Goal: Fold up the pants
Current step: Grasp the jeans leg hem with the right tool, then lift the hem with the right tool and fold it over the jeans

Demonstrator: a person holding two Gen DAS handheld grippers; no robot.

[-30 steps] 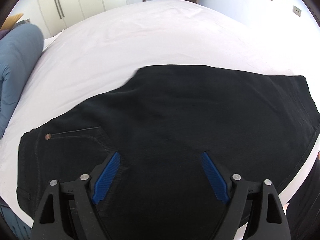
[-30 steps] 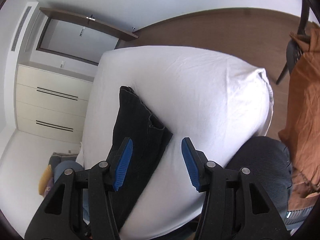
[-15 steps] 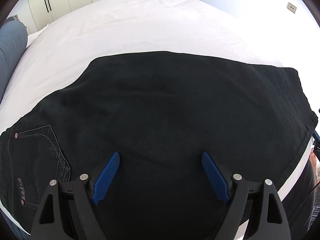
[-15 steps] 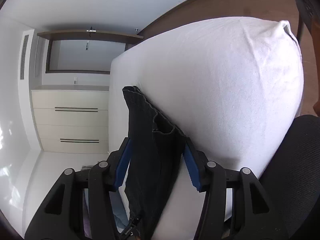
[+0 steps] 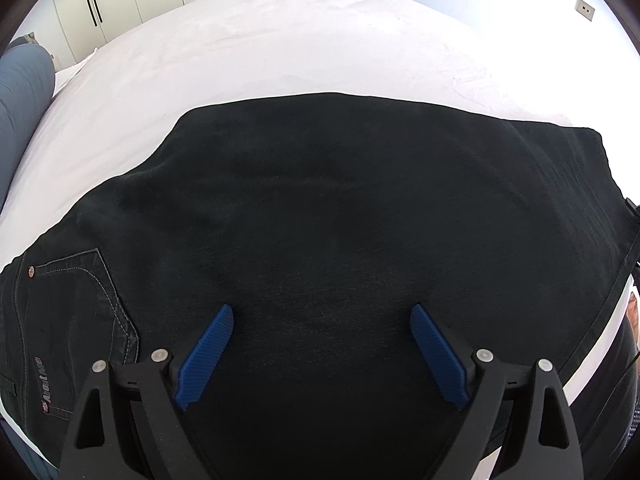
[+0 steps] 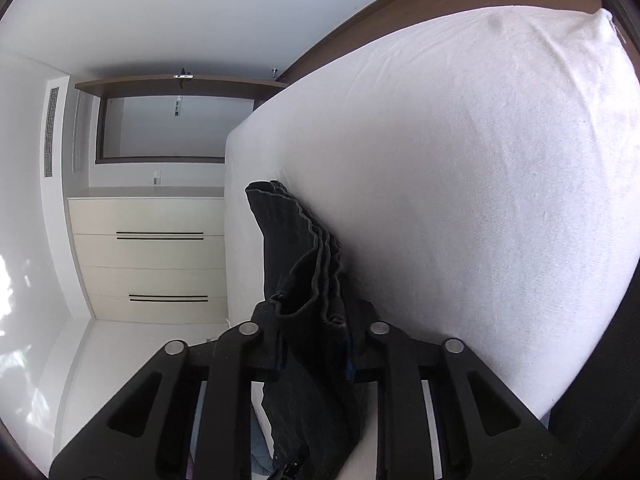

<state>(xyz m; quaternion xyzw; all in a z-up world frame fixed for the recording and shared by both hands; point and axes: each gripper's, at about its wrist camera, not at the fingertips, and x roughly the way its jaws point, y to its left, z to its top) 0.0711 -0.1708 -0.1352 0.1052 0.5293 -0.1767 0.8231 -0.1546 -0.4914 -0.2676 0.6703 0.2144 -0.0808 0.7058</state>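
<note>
- On the bed (image 5: pixel 280 40), your pants (image 5: pixel 340 208) stretch from 9 to 3 o'clock.
- Your right gripper (image 6: pixel 312 354) has just closed, pinching the leg ends.
- Your left gripper (image 5: pixel 322 354) hangs wide open, holding nothing.

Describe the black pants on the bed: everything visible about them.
The black pants look like dark denim and lie flat on the white bed sheet, folded lengthwise. At the left wrist view's lower left sits a back pocket with pale stitching, a copper rivet and a small printed label. The left gripper hovers above the middle with jaws wide open. The right gripper has just closed its jaws on the stacked hem end, whose layered edges stand bunched above the sheet.
</note>
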